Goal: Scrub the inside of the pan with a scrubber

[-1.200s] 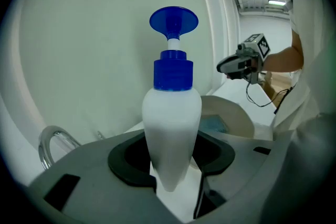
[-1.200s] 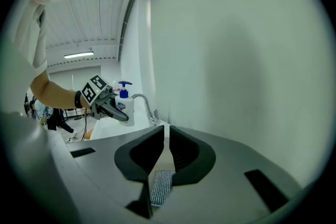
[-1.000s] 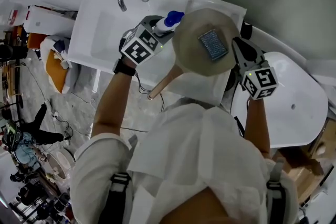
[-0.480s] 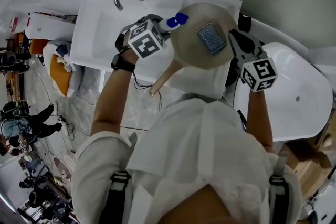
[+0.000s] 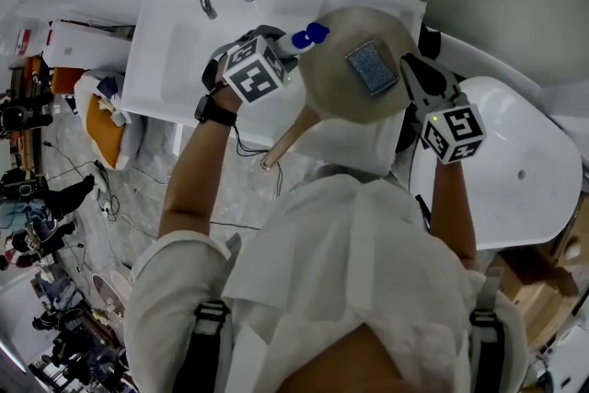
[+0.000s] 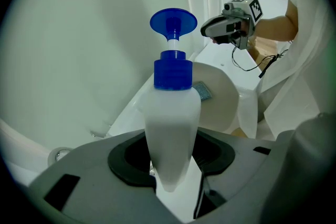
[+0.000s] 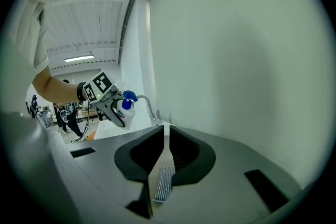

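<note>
Left tongs (image 6: 171, 165) clamp blue-capped bottle (image 6: 172, 113) beside pan (image 5: 336, 92); right tongs (image 7: 164, 139) pinch pan's rim. Aim nozzle over scrubber (image 5: 373, 67), pan steady.

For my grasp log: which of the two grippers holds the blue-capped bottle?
The left gripper: its jaws clamp the white bottle, while the right gripper is shut on the rim of the pan.

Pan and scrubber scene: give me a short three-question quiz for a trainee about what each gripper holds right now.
1. True or false: the scrubber lies inside the pan.
2. The left gripper holds: A a mug, B a pump bottle, C a spoon.
3. Fill in: the right gripper is shut on the pan's ____.
Key: 1 true; 2 B; 3 rim.
</note>
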{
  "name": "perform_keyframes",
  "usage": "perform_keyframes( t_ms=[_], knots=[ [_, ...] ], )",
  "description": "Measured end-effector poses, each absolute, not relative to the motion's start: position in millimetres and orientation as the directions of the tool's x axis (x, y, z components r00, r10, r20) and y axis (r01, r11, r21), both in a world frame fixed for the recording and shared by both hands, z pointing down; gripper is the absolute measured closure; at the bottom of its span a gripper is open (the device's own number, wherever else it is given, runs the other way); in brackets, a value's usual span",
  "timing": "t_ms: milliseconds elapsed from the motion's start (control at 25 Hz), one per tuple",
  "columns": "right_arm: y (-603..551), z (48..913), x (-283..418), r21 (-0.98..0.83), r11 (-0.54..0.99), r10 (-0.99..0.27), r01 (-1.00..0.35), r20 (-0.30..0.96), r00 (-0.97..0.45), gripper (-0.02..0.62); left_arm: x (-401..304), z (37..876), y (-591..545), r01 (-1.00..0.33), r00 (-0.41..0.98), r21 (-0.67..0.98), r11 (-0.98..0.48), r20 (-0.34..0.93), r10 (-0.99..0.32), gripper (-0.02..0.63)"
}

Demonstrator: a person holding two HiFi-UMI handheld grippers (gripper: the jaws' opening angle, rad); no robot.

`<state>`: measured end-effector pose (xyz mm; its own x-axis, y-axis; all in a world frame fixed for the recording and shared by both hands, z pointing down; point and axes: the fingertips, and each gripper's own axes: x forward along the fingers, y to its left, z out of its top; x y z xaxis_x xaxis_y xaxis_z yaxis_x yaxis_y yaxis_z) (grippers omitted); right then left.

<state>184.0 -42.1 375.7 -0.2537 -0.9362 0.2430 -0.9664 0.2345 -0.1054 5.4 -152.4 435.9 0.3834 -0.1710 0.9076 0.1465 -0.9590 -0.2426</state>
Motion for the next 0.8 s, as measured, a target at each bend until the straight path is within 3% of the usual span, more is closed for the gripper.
perform_keyframes(
  t_ms=[800],
  knots=[
    [-82, 401, 188, -0.142, 0.249, -0.918, -0.958, 0.282, -0.280, 0.581, 63, 470, -281, -0.240, 0.719, -0.131, -0.962, 0.642, -0.267, 0.399]
  ],
)
